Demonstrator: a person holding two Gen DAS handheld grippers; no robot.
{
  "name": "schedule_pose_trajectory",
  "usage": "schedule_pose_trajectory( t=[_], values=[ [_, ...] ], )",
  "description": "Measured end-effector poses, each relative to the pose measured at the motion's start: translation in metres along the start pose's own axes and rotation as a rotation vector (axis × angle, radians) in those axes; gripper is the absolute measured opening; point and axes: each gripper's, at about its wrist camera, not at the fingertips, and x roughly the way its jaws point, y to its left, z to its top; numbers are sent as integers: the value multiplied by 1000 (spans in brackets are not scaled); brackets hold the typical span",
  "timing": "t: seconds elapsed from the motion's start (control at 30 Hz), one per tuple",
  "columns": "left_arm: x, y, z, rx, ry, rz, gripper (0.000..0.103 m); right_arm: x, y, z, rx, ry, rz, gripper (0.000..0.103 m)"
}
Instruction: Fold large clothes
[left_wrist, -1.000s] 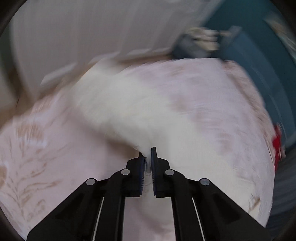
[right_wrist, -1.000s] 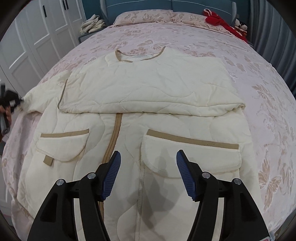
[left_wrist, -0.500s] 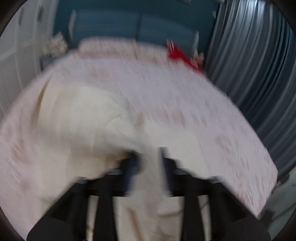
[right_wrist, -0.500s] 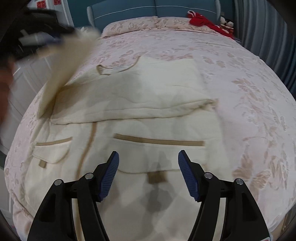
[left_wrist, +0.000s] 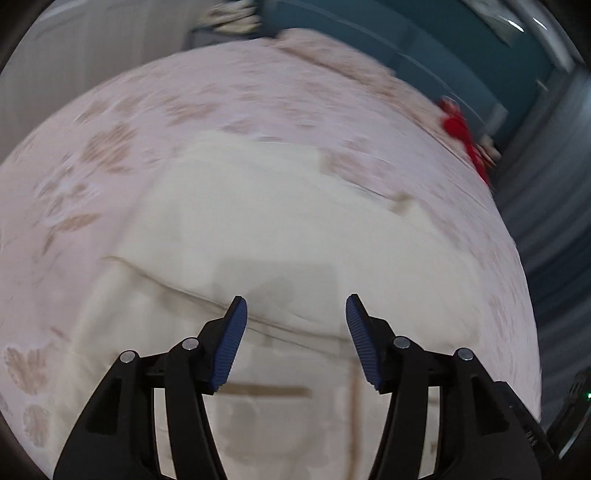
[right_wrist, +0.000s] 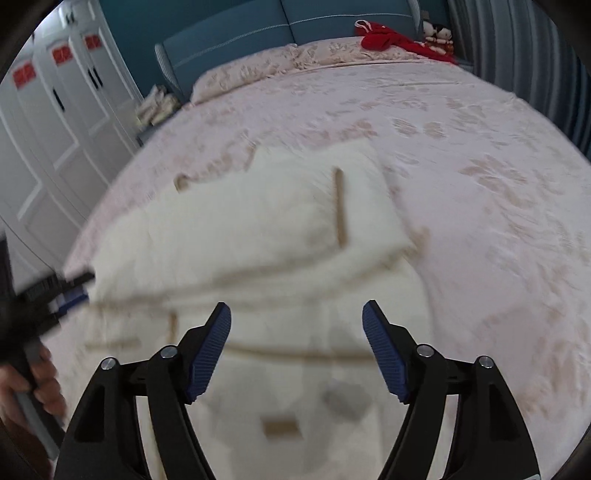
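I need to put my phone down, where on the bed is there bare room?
Free bedspread lies right of the cream coat, out toward the grey curtain, and between the coat's top edge and the pillows. Crowded: the near left, where the coat spreads, and the red garment by the headboard.

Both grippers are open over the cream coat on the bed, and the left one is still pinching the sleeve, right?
Not quite. The left gripper holds nothing: in the left wrist view its fingers stand apart above the cream coat. The right gripper is open too.
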Motion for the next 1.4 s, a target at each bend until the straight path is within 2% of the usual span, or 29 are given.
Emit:
schedule_pose_trajectory(
  t=[0.17,0.3,0.33,0.37,0.4,0.43,0.53,0.6,0.67,0.73,0.83,0.87,1.03,1.3,1.37,1.4],
  values=[
    [16,71,19,-253,51,-37,54,30,-14,36,112,-15,-15,74],
    [27,102,21,-358,80,-70,52,61,-29,52,184,26,-27,74],
    [32,107,20,-386,87,-74,47,71,-32,54,198,47,-11,71],
    [33,110,19,-402,87,-82,42,78,-32,56,208,63,8,64],
    [33,113,19,-414,79,-87,27,86,-29,57,208,84,40,38],
    [31,111,21,-410,65,-73,14,89,-25,57,201,97,45,16],
    [9,106,31,-353,-10,-43,7,71,-3,67,134,25,91,6],
    [-15,98,38,-290,-82,-15,6,41,17,76,59,-72,98,6],
    [-24,91,38,-211,-123,57,7,26,28,75,-4,-123,69,6],
    [-14,82,34,-132,-107,139,7,41,32,64,-58,-81,-2,5],
    [13,73,20,-46,-43,259,7,77,21,42,-54,38,-67,5],
    [16,74,17,-26,-35,280,7,82,17,36,-50,52,-73,5],
    [27,70,8,43,-12,342,7,100,6,20,-38,95,-87,5],
    [37,62,6,99,7,400,7,108,11,19,-54,107,-116,6],
    [37,61,6,111,11,409,7,105,11,20,-47,107,-114,11],
    [37,60,6,115,13,411,8,99,9,21,-38,102,-121,20]
  ],
)
